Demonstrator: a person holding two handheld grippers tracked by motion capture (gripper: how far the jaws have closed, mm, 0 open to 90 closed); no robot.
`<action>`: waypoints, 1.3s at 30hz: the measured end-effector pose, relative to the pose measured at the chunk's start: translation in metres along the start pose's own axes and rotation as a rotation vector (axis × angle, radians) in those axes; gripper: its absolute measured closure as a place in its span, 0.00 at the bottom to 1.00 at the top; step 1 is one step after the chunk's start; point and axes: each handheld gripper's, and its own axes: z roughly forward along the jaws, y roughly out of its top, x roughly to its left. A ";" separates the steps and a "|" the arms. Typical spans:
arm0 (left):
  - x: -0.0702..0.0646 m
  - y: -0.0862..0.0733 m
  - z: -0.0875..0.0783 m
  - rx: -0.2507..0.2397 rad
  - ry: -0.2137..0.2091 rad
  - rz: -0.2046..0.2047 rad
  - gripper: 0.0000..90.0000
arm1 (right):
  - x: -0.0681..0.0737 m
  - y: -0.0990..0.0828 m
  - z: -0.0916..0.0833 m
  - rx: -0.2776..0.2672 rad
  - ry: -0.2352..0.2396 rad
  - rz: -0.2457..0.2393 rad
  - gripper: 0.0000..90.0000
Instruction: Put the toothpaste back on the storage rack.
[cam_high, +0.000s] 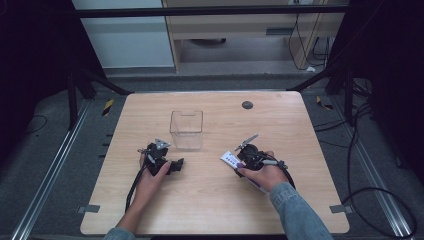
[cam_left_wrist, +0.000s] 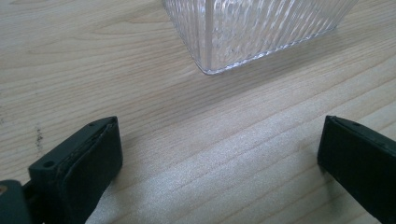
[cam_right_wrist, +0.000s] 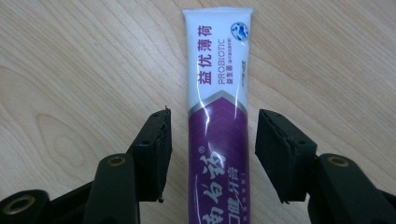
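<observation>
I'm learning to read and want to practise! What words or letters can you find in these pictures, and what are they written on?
On the white and purple toothpaste tube, lying between the open jaws of the right gripper:
"PROBIOTIC"
"益优薄荷"
The large white characters on the purple part are cut off, so only partly readable.
The tiny line beside "PROBIOTIC" and the small blue round logo are too small to read.
The clear ribbed plastic box and the wooden table carry no text.

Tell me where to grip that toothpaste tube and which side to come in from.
Grip the toothpaste tube across its purple mid-body, coming from above. It lies flat on the table, long and narrow, and the open right gripper already straddles it, one jaw on each long edge. The flat crimped white end offers less to pinch.
</observation>
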 end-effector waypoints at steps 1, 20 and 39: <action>0.000 0.000 0.000 0.000 0.000 0.000 0.00 | 0.000 0.000 0.000 0.000 0.000 0.000 0.51; 0.000 0.000 0.000 0.001 -0.001 0.001 0.00 | -0.004 0.010 0.017 0.064 0.020 0.032 0.57; 0.000 0.000 0.000 0.001 -0.001 0.002 0.00 | -0.004 0.014 0.019 0.096 0.015 0.027 0.61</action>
